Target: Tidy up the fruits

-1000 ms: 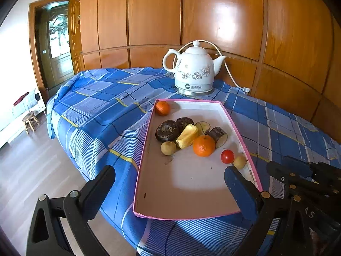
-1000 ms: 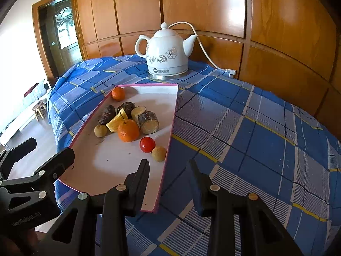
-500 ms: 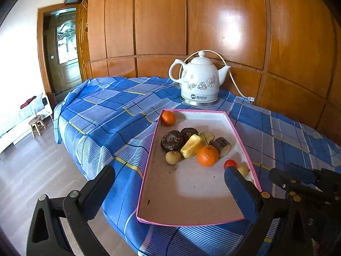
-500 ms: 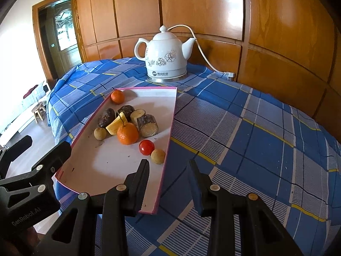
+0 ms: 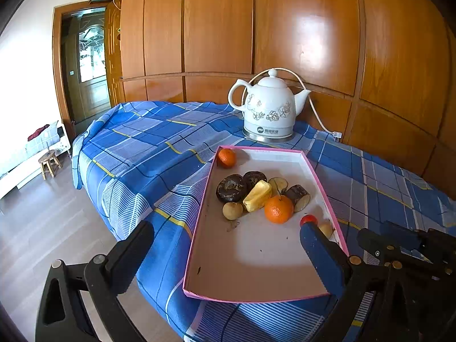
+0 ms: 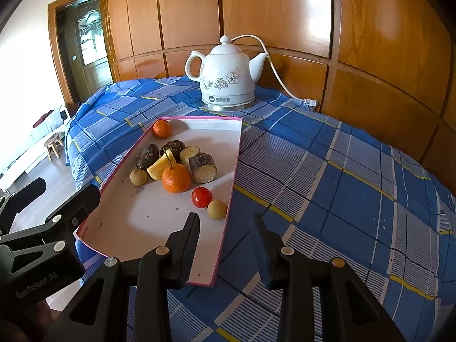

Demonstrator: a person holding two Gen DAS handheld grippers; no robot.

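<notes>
Blue plaid cloth (image 6: pixel 327 171) is spread over the table, with a shallow pink-rimmed tray (image 5: pixel 199 228) laid at its near corner, one end reaching close to the cloth's drop-off.

Nearest, two hand-held grippers are held above the tray's near end. The left gripper (image 5: pixel 225 245) is spread wide, nothing between its jaws. The right gripper (image 6: pixel 225 228) is set narrower but also released and empty, straddling the tray's right rim.

Fruits are grouped in the tray: a longan (image 6: pixel 217 209) and a cherry tomato (image 6: pixel 201 197) touching each other near the right rim; then a mandarin (image 6: pixel 176 181), a second longan (image 6: pixel 138 177), a yellow wedge (image 6: pixel 159 165) and dark cut pieces (image 6: pixel 203 168) in a tight cluster; a smaller mandarin (image 6: pixel 162 128) alone in the far left corner.

Risks, judged:
- Round fruits could be rolled off if nudged by a closing finger; the low rim gives little stop.
- The touching longan and tomato could be pinched together, or the tomato crushed.
- The light tray could be shoved toward the table edge by a finger catching its rim.

Farther back, a white floral electric kettle (image 6: pixel 228 74) stands on its base, its cord (image 6: pixel 273 65) run to the wall; it could be snagged by a long reach. Behind, glossy wood panelling (image 6: pixel 285 8) is seen; at left, a doorway (image 5: pixel 88 65), pale floor and a small stool (image 5: pixel 50 161).
</notes>
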